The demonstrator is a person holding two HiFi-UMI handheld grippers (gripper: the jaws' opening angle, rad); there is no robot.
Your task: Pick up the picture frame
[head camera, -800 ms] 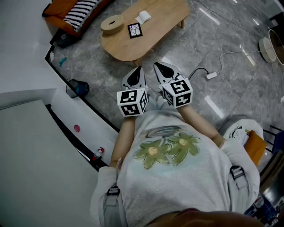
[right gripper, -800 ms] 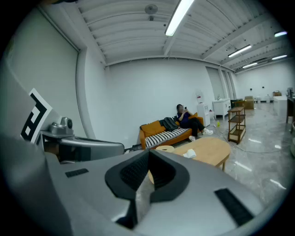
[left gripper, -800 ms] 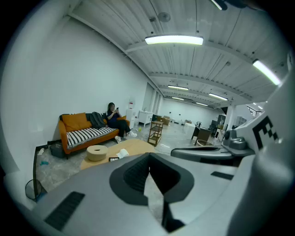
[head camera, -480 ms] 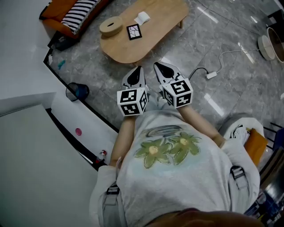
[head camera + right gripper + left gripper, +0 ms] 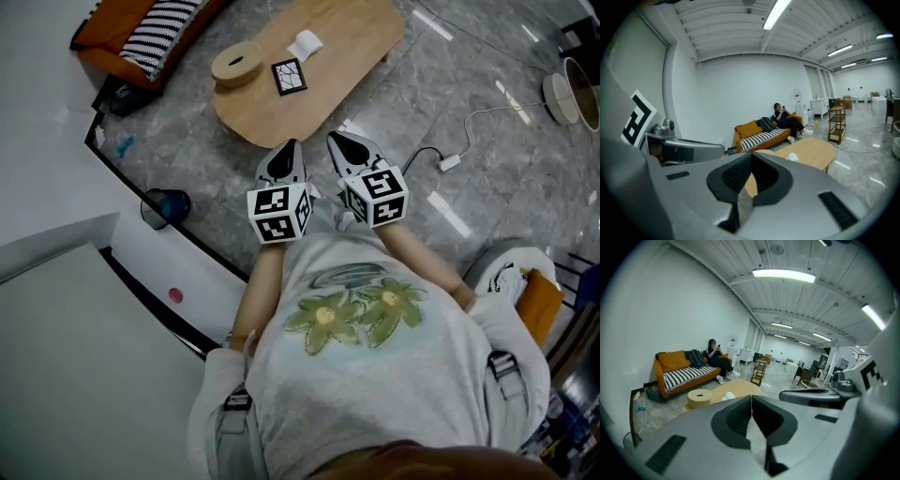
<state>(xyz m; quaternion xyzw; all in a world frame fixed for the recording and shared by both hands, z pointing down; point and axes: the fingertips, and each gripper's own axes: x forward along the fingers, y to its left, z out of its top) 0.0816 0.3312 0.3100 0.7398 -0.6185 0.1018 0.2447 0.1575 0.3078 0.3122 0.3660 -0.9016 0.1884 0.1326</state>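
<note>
A small black picture frame (image 5: 289,76) lies flat on the oval wooden coffee table (image 5: 356,37), between a round wooden spool (image 5: 235,65) and a white crumpled thing (image 5: 305,43). My left gripper (image 5: 289,148) and my right gripper (image 5: 337,142) are held side by side in front of my chest, short of the table's near edge, both pointing toward it. Both are shut with nothing between the jaws. In the left gripper view the left gripper (image 5: 751,399) meets tip to tip; the right gripper (image 5: 751,157) looks the same in its own view. The frame is hidden in both gripper views.
An orange sofa (image 5: 122,28) with a striped cushion stands beyond the table at the far left; a person (image 5: 716,357) sits on it. A dark bin (image 5: 167,204) stands on the floor at the left, a white cable with plug (image 5: 448,160) at the right. A white counter edge (image 5: 159,272) runs along my left.
The view has shifted slightly: table, sofa and bin sit a little differently in the head view. Both grippers keep their place in front of me, still shut.
</note>
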